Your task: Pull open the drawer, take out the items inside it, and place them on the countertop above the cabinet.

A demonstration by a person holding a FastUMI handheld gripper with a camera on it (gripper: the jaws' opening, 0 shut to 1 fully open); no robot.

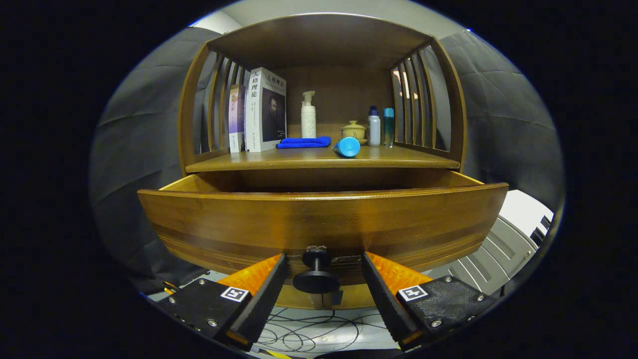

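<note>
The wooden drawer stands pulled out toward me, its curved front panel filling the space just ahead of my fingers. Its inside is hidden behind the front panel. A dark round knob sticks out from the panel's lower middle. My gripper is open, with one finger on each side of the knob and a gap between each finger and it. Above the drawer lies the countertop of the cabinet, with a blue cloth and a blue tube-like item lying on it.
On the countertop stand two books at the left, a white pump bottle, a small lidded pot and two small bottles. Slatted side walls and a wooden top enclose that shelf. Cables lie on the floor below.
</note>
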